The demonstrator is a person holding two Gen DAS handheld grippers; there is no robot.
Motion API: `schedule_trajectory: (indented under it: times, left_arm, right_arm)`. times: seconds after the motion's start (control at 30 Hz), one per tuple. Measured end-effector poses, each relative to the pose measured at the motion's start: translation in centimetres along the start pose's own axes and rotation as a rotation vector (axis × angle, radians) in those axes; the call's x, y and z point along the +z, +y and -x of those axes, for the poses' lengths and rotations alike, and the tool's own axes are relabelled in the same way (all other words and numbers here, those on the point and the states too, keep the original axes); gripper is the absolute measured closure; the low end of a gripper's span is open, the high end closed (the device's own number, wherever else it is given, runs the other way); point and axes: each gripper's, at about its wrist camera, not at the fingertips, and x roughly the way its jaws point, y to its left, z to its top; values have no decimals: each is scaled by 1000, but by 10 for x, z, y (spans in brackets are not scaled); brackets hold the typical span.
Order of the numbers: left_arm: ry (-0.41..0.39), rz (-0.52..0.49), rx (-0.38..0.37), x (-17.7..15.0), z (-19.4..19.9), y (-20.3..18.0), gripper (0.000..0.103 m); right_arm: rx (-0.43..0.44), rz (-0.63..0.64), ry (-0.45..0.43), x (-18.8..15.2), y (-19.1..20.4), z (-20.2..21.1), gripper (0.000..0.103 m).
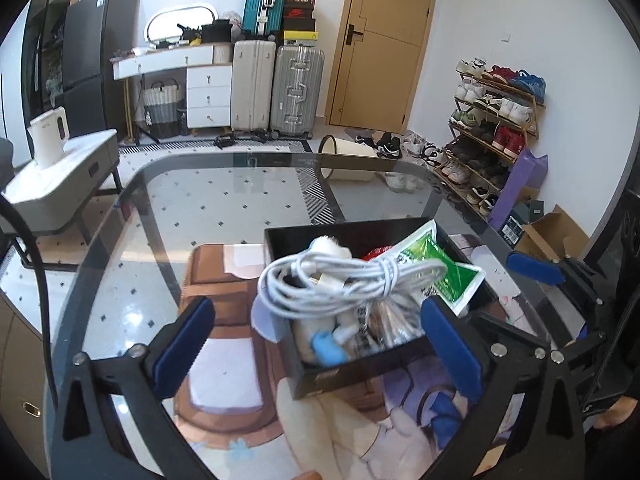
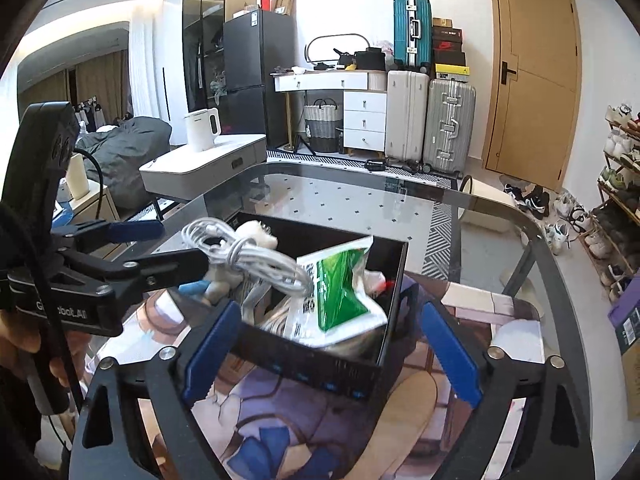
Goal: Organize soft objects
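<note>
A black box (image 1: 360,372) stands on the glass table (image 1: 224,200). In it lie a coiled white cable (image 1: 340,280), a green and white packet (image 1: 432,264), a white plush toy with a blue part (image 1: 328,346) and something red. My left gripper (image 1: 320,340) is open, its jaws on either side of the box's near end, holding nothing. My right gripper (image 2: 332,348) is open around the box's (image 2: 320,368) near corner. The cable (image 2: 248,256) and packet (image 2: 340,292) show there too. The left gripper also shows in the right wrist view (image 2: 168,248).
A printed mat (image 1: 360,432) lies under the box. Beyond the table stand a white side table with a kettle (image 1: 48,136), suitcases (image 1: 276,84), a shoe rack (image 1: 492,128), a tipped bin (image 1: 348,156) and a door (image 1: 384,40).
</note>
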Motion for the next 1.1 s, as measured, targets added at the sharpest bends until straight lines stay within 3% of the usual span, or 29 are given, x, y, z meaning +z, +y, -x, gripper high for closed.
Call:
schedule_trajectory:
  times: [0.07,0.47,1.1]
  left_arm:
    - [-16,-20,14,-6,7,-2,0]
    - [-133,-59,51,-37,34,1,0]
    - [-184,-53,84,-62,33,0,0]
  right_arm:
    - [-3,-7,1,-4,1,3,1]
    - [15,-35,-89,-20,15,23,1]
    - [27,-45,-207,-49,20,43,1]
